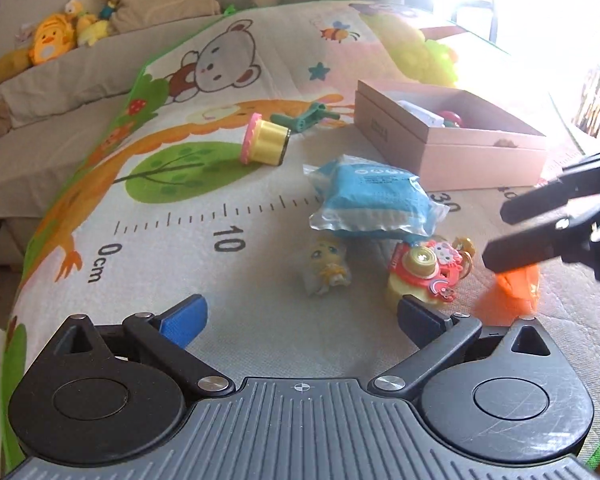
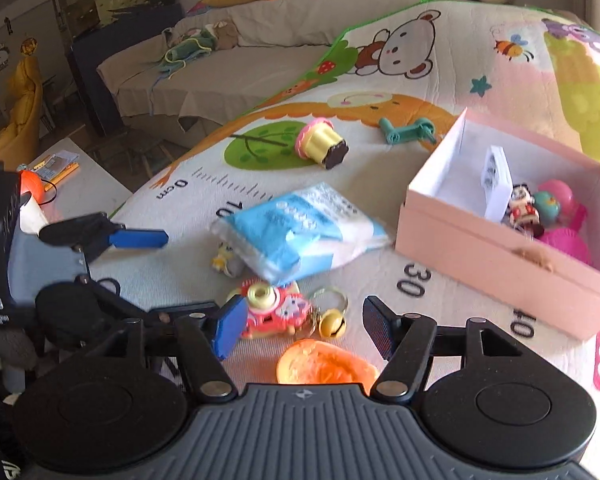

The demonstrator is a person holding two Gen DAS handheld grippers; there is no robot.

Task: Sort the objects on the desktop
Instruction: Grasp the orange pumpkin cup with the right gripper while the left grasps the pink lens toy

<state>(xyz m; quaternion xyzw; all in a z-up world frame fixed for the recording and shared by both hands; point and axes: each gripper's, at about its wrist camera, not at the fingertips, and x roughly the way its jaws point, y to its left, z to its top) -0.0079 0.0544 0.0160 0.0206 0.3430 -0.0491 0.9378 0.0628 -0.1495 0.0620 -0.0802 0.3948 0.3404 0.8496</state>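
Toys lie on a cartoon play mat (image 1: 220, 208). A blue plastic packet (image 1: 374, 204) (image 2: 300, 228) sits mid-mat. A small yellow doll (image 1: 328, 266) (image 2: 224, 260) lies beside it. A red toy camera keychain (image 1: 424, 270) (image 2: 276, 312) with a gold bell (image 2: 332, 326) lies in front. An orange toy (image 2: 324, 364) (image 1: 518, 284) lies under my right gripper (image 2: 304, 330), which is open and empty. My left gripper (image 1: 300, 320) is open and empty, short of the doll. A pink box (image 2: 500, 256) (image 1: 452, 140) holds several toys.
A yellow cupcake toy (image 1: 266, 142) (image 2: 320, 148) and a teal toy (image 1: 304, 118) (image 2: 408, 130) lie farther back. A sofa with plush toys (image 1: 56, 40) is behind the mat. A low table (image 2: 72, 184) stands left of the mat.
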